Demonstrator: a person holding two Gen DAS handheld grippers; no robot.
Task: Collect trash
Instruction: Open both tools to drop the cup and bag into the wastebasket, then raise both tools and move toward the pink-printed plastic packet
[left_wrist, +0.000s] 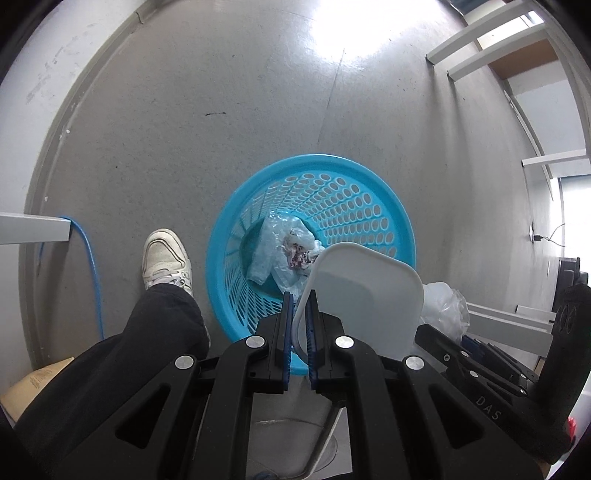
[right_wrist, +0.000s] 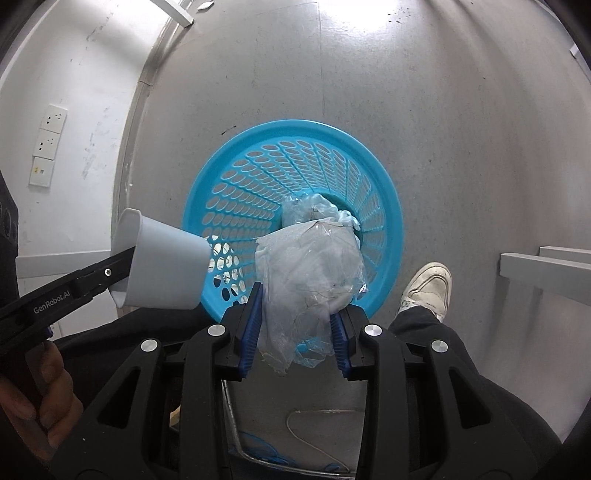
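Observation:
A round blue basket (left_wrist: 221, 229) with a perforated wall stands on the grey floor below both grippers, with crumpled plastic wrappers (left_wrist: 284, 251) at its bottom. My left gripper (left_wrist: 299, 295) is shut on the rim of a white plastic tub (left_wrist: 362, 295), held over the basket's near edge. In the right wrist view the tub (right_wrist: 166, 266) hangs left of the basket (right_wrist: 388, 206), open end toward the wall, with the left gripper (right_wrist: 125, 262) pinching its rim. My right gripper (right_wrist: 297, 306) is shut on a crumpled clear plastic bag (right_wrist: 314, 266) directly above the basket's opening.
A person's white shoe (left_wrist: 166, 258) and black trouser leg stand just left of the basket; the other shoe (right_wrist: 428, 291) is on its right. A blue cable (left_wrist: 88, 266), a white beam (left_wrist: 33, 229), white frame bars (left_wrist: 480, 48) and wall sockets (right_wrist: 51, 140) border the floor.

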